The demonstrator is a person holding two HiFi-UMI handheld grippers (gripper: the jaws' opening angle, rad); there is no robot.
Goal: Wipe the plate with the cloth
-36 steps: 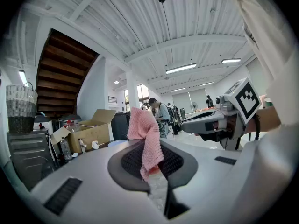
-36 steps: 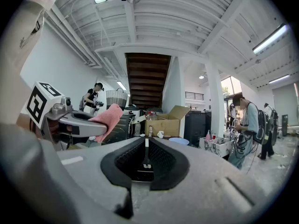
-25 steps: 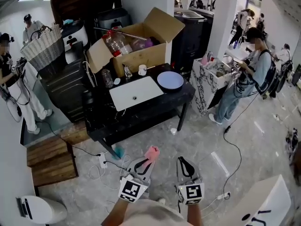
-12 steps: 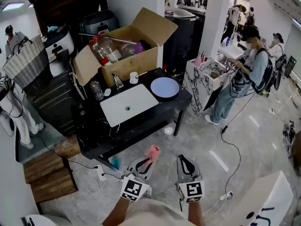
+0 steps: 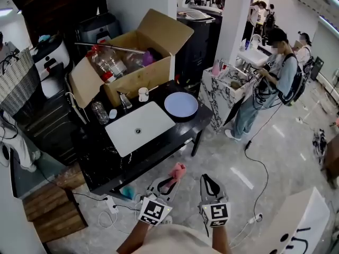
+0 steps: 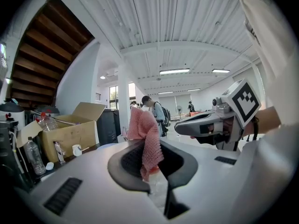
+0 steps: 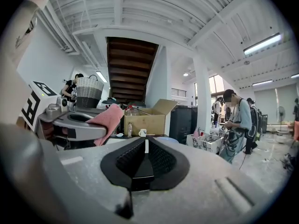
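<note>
Cloth (image 5: 176,170), pink and knitted, sits clamped between the jaws of the left gripper (image 5: 170,180) at the lower centre of the head view, its free end bunched above the tips and one limp fold hanging down between them. The right gripper (image 5: 206,181), just beside it, has its jaws pressed together on nothing. The pale blue plate (image 5: 180,105) lies flat near the right-hand end of the black table (image 5: 159,148), above centre in the frame and well apart from both grippers, next to a white sink (image 5: 139,127) and in front of an open cardboard box (image 5: 132,62). The cloth looks light and soft, likely to fold and slip under pressure, so the present pinch near one edge should leave enough loose fabric to press flat and rub. The plate appears stiff, smooth and breakable, and could skate on the glossy tabletop; the free right gripper would best steady it at the near rim. Compared with a second ago, the table and plate have drifted lower and leftward and loom larger, suggesting the person has stepped closer, while both grippers keep their places and the hold on the cloth is unchanged.
</note>
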